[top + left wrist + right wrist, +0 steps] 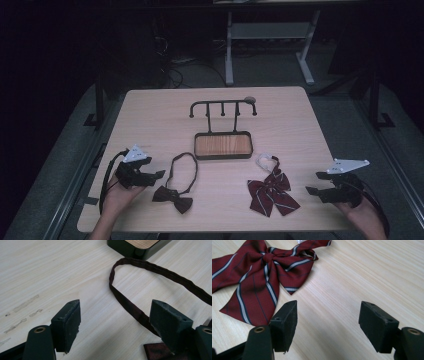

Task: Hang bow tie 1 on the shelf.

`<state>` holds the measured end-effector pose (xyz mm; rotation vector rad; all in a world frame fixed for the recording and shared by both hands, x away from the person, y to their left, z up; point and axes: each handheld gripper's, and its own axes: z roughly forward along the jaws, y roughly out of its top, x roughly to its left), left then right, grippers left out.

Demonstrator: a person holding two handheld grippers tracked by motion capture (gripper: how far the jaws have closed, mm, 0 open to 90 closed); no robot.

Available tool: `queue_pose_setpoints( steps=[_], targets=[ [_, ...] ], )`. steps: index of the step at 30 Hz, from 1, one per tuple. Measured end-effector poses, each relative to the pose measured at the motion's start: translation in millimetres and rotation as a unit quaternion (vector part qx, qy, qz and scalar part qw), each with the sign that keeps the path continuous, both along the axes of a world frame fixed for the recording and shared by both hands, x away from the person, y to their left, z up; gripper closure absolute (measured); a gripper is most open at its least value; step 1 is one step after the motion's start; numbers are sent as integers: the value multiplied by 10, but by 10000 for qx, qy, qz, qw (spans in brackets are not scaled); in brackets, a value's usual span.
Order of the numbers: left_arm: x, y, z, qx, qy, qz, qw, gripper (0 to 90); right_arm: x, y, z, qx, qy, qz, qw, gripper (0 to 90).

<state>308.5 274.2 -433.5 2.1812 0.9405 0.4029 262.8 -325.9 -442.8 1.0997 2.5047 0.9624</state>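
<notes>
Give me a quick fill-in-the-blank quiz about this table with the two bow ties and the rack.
1. The striped bow tie lies nearest the ____ gripper.
2. The jaws of the left gripper stand ____.
3. The rack rises from a tray whose floor looks like ____.
4. The plain bow tie has a strap that forms a ____.

Missing words: right; open; wood; loop
</notes>
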Motion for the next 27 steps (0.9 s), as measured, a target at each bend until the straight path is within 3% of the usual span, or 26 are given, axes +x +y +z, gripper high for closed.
queue_pose_setpoints(
  steps=[3,11,22,27],
  targets=[
    [-2,-12,-11,41,22,-26,10000,254,-2,20,17,73,-5,47,10000,305],
    [-29,-32,2,44,-49,-110,9999,254,-14,141,122,-7,-36,233,9997,303],
    [-38,-15,10,62,-100,-96,9999,254,60,389,212,-145,223,489,9984,265],
    [-16,26,-5,-2,-42,-26,10000,254,98,493,264,-198,224,704,9971,304]
  ],
)
